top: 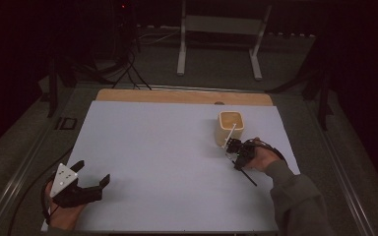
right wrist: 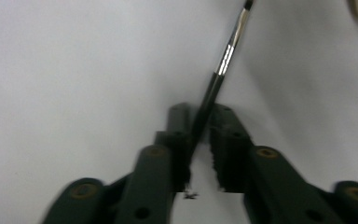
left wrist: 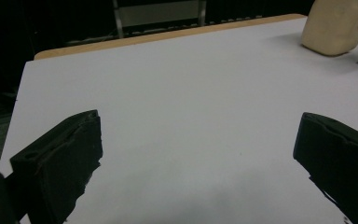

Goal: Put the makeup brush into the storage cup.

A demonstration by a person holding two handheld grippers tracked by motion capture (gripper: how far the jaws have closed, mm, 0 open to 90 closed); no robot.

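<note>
brush (right wrist: 223,63) tip cut off — cup (left wrist: 336,24) top cropped

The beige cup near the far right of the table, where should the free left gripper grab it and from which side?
Grip the cup across its upper walls just below the rim, coming from its left, probably. It stands upright with flat sides, and the left gripper is open and holds nothing. The right gripper, shut on a brush, crowds the cup's near side.
</note>
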